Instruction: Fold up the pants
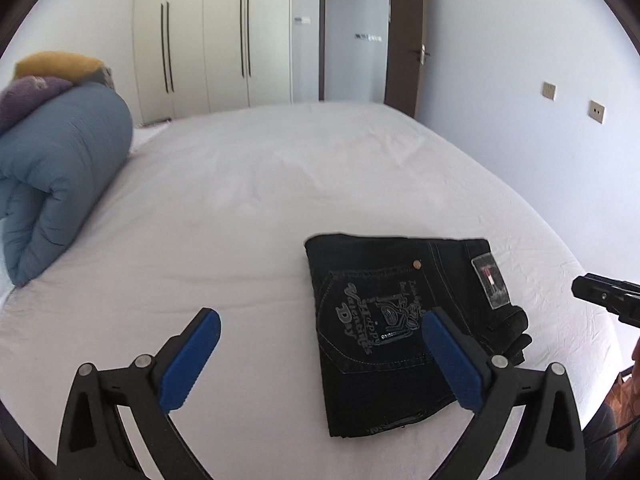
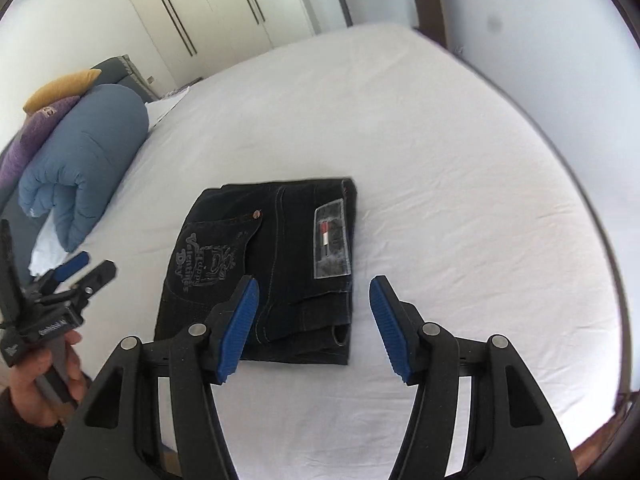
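While both grippers hang above the bed with nothing in them, the scene reads as follows.

Pants: the black denim pants [image 2: 264,268] lie folded into a compact, thick rectangle near the middle of the bed, back pocket up, the layered edges stacked unevenly at the near end.
Pocket: pale contrast stitching outlines it, a grey printed graphic with lettering fills it, and a small copper rivet sits at its corner.
Label: a glossy rectangular patch [image 2: 332,240] with a red and white mark is sewn by the waistband.
Bed: a white fitted sheet [image 1: 248,200], matte and finely creased, covers a broad flat mattress.
Left gripper: the left gripper [image 1: 320,360] has its jaws spread wide, ribbed blue pads on black plastic arms, clear of the cloth; the pants sit just to its right.
Right gripper: the right gripper [image 2: 314,328] stands partly open with the same ribbed blue pads, empty, above the near edge of the pants.
Hand: a hand [image 2: 44,376] grasps the left gripper's handle.
Bedding: a puffy blue duvet [image 1: 56,184] lies rolled at the far left, with a purple pillow [image 1: 28,96] and a mustard pillow [image 1: 56,66] on top.
Room: smooth cream wardrobe doors [image 1: 208,40] with long dark handles.
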Motion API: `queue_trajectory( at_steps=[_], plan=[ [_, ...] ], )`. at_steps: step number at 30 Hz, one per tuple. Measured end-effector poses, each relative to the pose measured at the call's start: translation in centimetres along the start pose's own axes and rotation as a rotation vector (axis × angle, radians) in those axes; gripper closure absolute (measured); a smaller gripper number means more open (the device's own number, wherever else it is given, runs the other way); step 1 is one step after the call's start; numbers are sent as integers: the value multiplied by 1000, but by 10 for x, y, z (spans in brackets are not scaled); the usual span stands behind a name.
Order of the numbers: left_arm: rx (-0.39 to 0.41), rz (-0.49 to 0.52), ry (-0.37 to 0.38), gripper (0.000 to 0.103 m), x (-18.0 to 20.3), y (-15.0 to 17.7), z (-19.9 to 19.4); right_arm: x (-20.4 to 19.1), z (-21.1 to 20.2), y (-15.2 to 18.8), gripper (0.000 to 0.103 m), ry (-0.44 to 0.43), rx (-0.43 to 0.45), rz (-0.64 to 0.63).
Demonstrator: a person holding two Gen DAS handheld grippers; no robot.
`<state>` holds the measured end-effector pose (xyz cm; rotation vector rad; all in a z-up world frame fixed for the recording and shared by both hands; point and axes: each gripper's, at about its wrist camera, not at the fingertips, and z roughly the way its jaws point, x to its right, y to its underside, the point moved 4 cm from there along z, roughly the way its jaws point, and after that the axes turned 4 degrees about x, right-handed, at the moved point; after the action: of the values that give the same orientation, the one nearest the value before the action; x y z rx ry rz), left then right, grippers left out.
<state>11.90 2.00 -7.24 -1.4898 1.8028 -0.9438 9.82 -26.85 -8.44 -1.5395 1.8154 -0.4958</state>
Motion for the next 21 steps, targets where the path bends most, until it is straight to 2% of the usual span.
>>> queue_trajectory(
  at_steps=[1,3,4,5,7,8,10,12,15,21],
  plan=[
    [55,9,-28,0,1,-1,-20,-11,-21,2,45,41,71,-40],
    [152,33,-62,0,7,-5,-56,-25,-67,5,30,117,223,-102],
    [191,55,-79,0,11,-6,-75,-33,-86,7,14,146,290,-129],
    [228,78,-100,0,17,-9,-90,-42,-108,9,3,173,367,-160],
    [305,90,-123,0,21,-13,-124,-56,-145,12,1,195,511,-229],
    [338,82,-110,0,23,-15,-138,-64,-159,12,0,204,561,-263],
    [375,49,-68,0,22,-18,-161,-72,-180,14,0,241,596,-270],
    [355,45,-32,0,23,-26,-171,-75,-193,15,0,206,611,-256],
    [407,66,-61,0,21,-40,-192,-79,-209,15,0,202,587,-220],
    [266,132,-7,0,31,-50,-195,-91,-237,20,0,179,488,-219]
  ],
)
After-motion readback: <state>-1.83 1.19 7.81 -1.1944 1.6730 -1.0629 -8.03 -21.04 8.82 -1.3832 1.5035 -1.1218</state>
